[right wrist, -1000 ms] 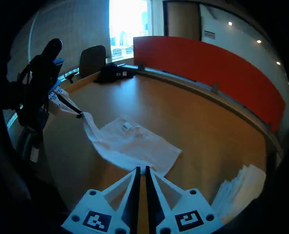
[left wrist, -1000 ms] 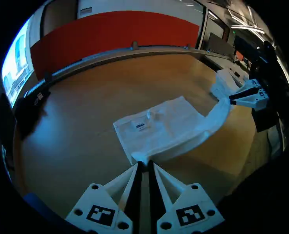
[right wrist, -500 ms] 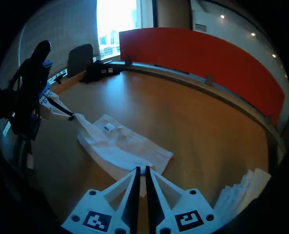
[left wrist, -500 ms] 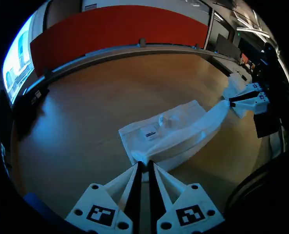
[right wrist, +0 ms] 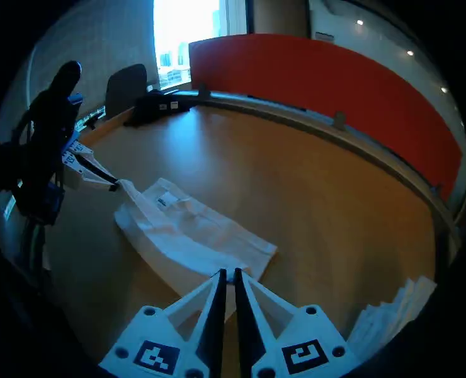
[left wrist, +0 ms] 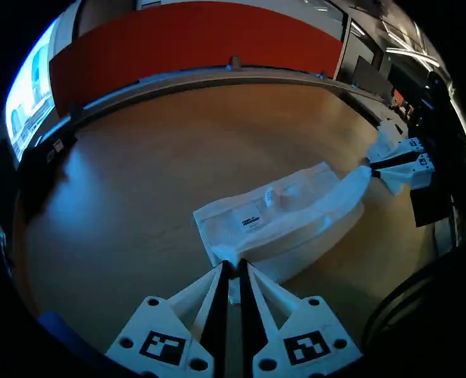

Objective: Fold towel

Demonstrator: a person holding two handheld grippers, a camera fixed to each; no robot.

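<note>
Left tool (left wrist: pixel 232 268) has its two fingers pressed together on one corner of the white towel (left wrist: pixel 283 211), and a little cloth shows between the tips. The right tool (right wrist: pixel 227 274) is clamped in the same way on the other corner of the same edge. In the left gripper view the cloth runs all the way up to its closed tips at the far right.

The towel is in the middle of the wooden counter (left wrist: pixel 138 189). Its far part lies flat on the wood, with a small label (left wrist: pixel 250 222) facing up. The held edge is raised above the counter and hangs between the two tools as a soft, rolled curve.

I think the two corners are held apart so that this edge stays stretched and does not wrinkle while it goes over the flat part. The flat part stays on the counter because its weight and friction keep it in place under the fold. The fold seems about half done: the raised edge is above the lying cloth but is not yet laid on it.

A stack of folded cloths (right wrist: pixel 390 312) lies near the counter edge, well apart from the towel.
</note>
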